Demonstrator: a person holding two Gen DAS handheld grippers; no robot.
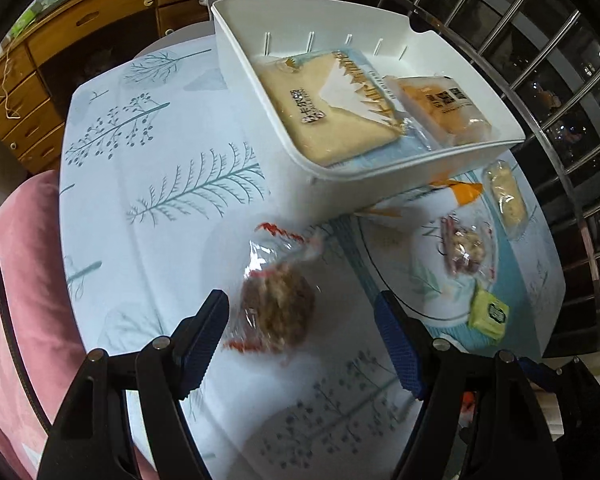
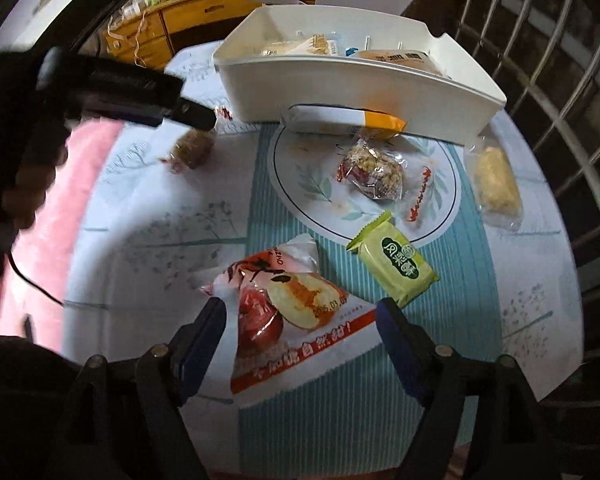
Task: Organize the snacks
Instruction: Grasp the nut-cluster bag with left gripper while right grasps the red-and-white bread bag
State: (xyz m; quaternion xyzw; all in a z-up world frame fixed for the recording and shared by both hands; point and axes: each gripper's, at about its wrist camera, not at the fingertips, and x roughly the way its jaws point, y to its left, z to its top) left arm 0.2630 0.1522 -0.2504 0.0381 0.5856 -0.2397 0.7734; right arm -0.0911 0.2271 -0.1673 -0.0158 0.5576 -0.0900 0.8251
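Tablecloth [image 2: 140,216] blurs; white bin [image 2: 340,92] half hides an orange-tipped packet [image 2: 340,120].

Wooden drawer cabinet [image 1: 40,92], pink chair [image 1: 24,280] (cushioned), metal railing [image 1: 560,80] behind tree-print tablecloth [image 1: 160,184].

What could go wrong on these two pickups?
1. The left gripper is open around the round brown snack; its loose, crinkly clear wrapper could slip out, or the jaws could catch film only.
2. The right gripper is open over the flat apple-print pouch, which lies near the table's edge; a nudge might push it off.
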